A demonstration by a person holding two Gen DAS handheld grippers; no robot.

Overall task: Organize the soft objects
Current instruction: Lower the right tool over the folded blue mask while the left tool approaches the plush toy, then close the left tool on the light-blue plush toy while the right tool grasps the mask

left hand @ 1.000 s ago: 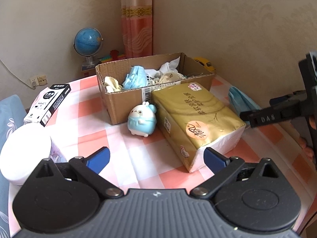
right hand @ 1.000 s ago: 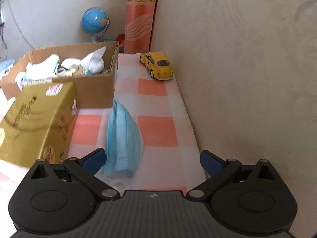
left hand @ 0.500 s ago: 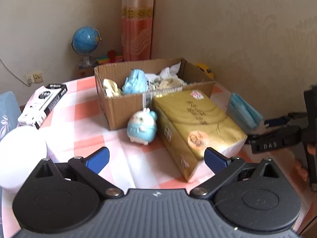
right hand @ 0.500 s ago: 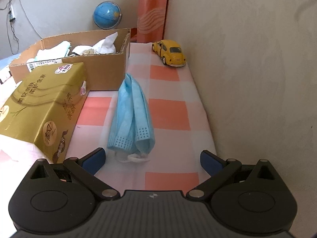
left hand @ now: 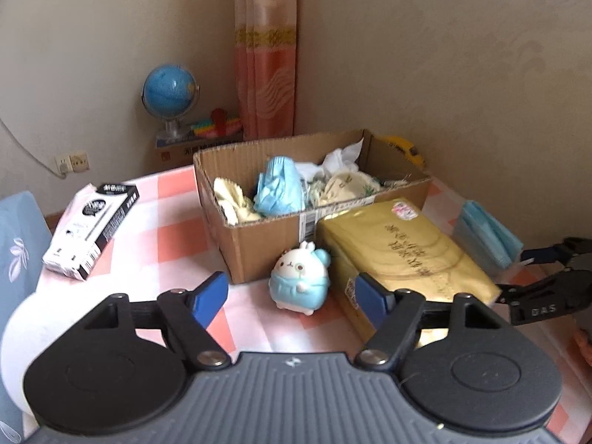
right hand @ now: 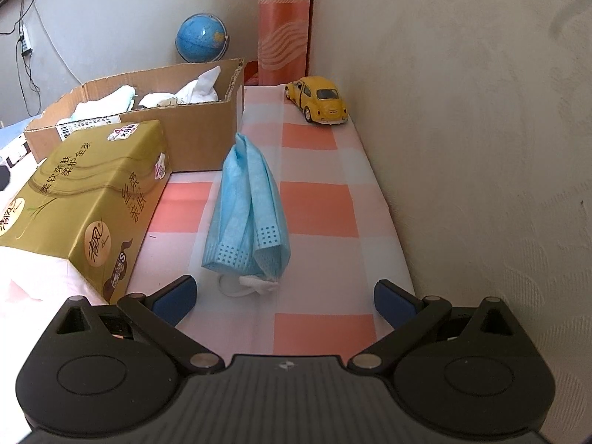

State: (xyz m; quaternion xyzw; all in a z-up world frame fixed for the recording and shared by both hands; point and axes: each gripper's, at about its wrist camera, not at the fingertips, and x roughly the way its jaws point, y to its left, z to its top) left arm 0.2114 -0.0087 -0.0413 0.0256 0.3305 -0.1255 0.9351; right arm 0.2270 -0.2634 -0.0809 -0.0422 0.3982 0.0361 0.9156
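Left gripper (left hand: 292,298): tilted downward over the checked table (left hand: 174,229); jaws closing, nothing gripped, a plush toy (left hand: 300,281) just beyond the blue pads.
Right gripper (right hand: 285,298): tilted downward, jaws spread wide, nothing held; a folded blue mask (right hand: 248,211) lies just ahead.
Left view only: soft items are seen inside the cardboard box (left hand: 259,236).
Right view only: a yellow toy car (right hand: 318,99) is seen far ahead.
Surroundings: a gold tissue pack (right hand: 85,199) stands left of the mask.
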